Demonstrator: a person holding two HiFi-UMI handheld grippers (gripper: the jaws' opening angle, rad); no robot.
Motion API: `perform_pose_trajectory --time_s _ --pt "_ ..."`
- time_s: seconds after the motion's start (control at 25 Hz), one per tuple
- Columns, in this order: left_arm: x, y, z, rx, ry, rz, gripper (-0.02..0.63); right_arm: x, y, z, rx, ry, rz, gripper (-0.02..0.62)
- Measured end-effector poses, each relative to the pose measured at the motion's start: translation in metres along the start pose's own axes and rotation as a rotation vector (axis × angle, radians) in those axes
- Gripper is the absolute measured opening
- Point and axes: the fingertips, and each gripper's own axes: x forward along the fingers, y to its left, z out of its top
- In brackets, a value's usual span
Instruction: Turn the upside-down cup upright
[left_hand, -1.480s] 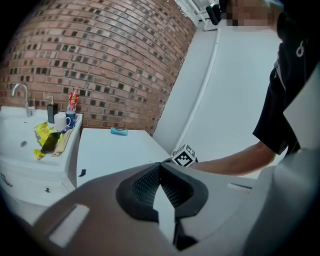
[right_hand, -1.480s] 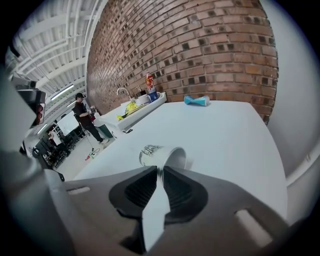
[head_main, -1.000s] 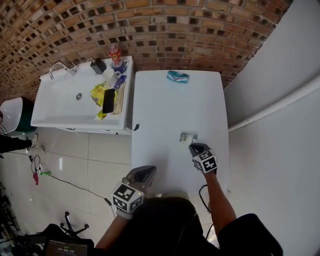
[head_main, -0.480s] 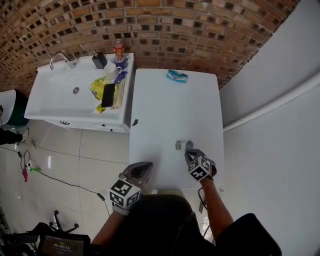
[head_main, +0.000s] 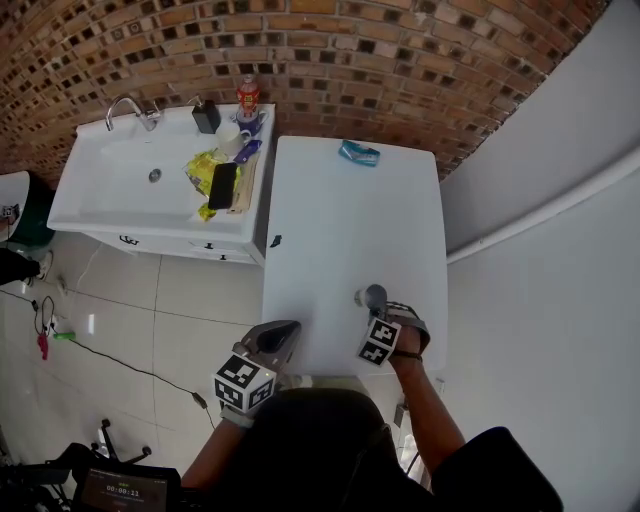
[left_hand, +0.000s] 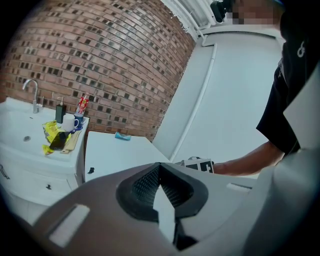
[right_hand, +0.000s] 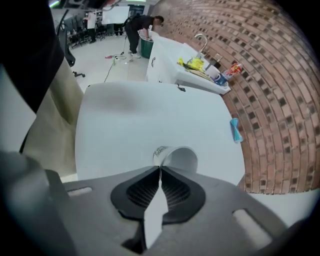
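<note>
The right gripper (right_hand: 160, 169) pinches the thin rim of a small white round cup (right_hand: 180, 159) (open mouth showing). The left gripper (left_hand: 160, 167) has its 2 ribbed black jaws pressed together.

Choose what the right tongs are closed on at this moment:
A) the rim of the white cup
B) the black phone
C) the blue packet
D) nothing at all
A: in the right gripper view, the right tongs meet on the thin rim of the white cup, which sticks out just past their tips.

Right tongs (right_hand: 160, 168) tight on rim of white cup (right_hand: 181, 158), white table (right_hand: 130, 117) beneath.
</note>
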Motion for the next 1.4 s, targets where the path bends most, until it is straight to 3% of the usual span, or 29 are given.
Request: perform_pose_trajectory --time_s 0.2,0.36,0.6,0.68,0.88,0.96,1.08,1.16,1.24,1.4 --pt "-0.011 0.006 -0.003 -0.008 -0.003 0.009 0.015 0.007 0.008 0.005 -0.019 0.037 0.018 0.005" --pt "-0.019 0.009 -0.005 -0.008 -0.005 0.013 0.015 0.010 0.013 0.008 0.006 0.044 0.031 0.046" --pt "-0.026 0.012 -0.007 0.000 -0.016 0.000 0.015 0.004 0.015 0.006 0.055 0.046 -0.003 0.069" --pt "-0.030 0.012 -0.007 0.007 -0.018 -0.012 0.015 -0.009 0.014 0.008 0.129 0.012 -0.027 0.069" --pt "-0.041 0.006 -0.008 0.023 -0.022 -0.061 0.015 -0.070 0.010 0.026 0.512 -0.194 -0.069 0.069" --pt "-0.045 0.003 -0.012 0.033 -0.020 -0.085 0.015 -0.089 0.014 0.030 0.615 -0.248 -0.092 0.064" --pt "-0.052 -0.003 -0.019 0.048 -0.015 -0.115 0.015 -0.114 0.024 0.042 0.779 -0.372 -0.093 0.001" --pt "-0.057 -0.006 -0.024 0.053 -0.013 -0.132 0.015 -0.128 0.033 0.052 0.894 -0.456 -0.071 -0.008" --pt "-0.061 -0.009 -0.030 0.055 -0.009 -0.147 0.015 -0.134 0.045 0.058 0.950 -0.487 -0.059 -0.008" --pt "-0.068 -0.019 -0.043 0.057 0.007 -0.178 0.015 -0.140 0.071 0.065 0.962 -0.482 -0.048 -0.008"
